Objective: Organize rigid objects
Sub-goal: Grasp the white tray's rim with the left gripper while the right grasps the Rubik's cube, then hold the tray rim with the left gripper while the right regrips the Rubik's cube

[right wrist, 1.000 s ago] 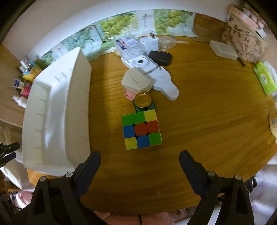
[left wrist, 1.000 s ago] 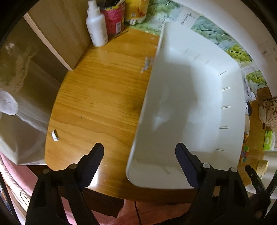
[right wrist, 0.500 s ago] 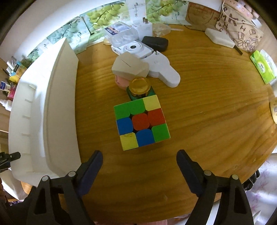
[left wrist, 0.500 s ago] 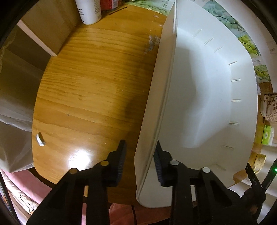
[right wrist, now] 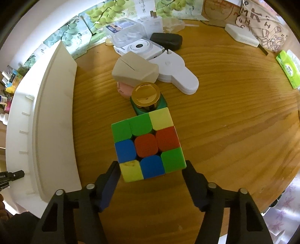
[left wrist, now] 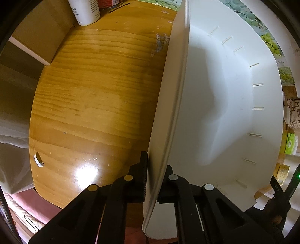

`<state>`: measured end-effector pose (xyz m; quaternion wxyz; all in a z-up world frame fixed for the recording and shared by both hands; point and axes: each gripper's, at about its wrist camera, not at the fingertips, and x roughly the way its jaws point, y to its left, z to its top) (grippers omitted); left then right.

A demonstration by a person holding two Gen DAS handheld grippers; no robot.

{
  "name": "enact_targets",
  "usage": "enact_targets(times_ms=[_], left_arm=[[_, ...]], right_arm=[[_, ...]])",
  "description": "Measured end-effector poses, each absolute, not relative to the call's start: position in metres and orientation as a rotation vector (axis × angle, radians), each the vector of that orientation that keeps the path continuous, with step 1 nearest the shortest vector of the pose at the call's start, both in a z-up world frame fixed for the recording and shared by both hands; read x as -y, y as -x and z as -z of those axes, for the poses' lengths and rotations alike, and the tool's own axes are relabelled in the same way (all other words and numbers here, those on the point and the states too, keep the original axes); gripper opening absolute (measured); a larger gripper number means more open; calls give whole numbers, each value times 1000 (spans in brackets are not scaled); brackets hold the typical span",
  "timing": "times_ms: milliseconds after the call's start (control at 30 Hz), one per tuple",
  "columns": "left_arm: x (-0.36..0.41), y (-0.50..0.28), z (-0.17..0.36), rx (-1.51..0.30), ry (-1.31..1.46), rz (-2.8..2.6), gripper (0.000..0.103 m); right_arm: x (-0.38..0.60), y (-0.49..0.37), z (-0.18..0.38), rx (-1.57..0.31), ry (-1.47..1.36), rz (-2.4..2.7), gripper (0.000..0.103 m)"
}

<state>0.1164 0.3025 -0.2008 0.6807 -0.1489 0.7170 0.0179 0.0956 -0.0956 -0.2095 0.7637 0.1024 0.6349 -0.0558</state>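
A white plastic bin [left wrist: 215, 93] stands on the wooden table [left wrist: 97, 97], and my left gripper [left wrist: 155, 163] is shut on its near side wall, one finger outside and one inside. The bin is empty as far as it shows. In the right wrist view the same bin [right wrist: 54, 122] lies at the left. A colourful puzzle cube [right wrist: 146, 144] sits on the table to its right. My right gripper [right wrist: 151, 167] points down over the cube's near edge, with the jaws closing and the cube between the fingertips. I cannot see the pads pressing on it.
Behind the cube stand a gold-lidded green jar [right wrist: 146, 93], a beige box [right wrist: 135, 69], a flat white gadget [right wrist: 176, 75], a white camera [right wrist: 142, 47] and a black case [right wrist: 166, 40]. A green tissue pack [right wrist: 287, 68] lies far right. A white bottle [left wrist: 86, 11] stands beyond the bin's left.
My left gripper came down over the bin's wall and closed on it. My right gripper sank toward the cube and its jaws narrowed until they flank it.
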Motion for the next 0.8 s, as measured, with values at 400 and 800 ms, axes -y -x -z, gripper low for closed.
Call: enact_targets(times_ms=[400,800], left_arm=[[-286,-129,205,-1614,274,-41,4],[-273,-139,209,-1611,221,-29,4]], right_arm=[[96,-111,216,-1374,-214,117,60],[107,-85,184,-1293,-223,152,60]])
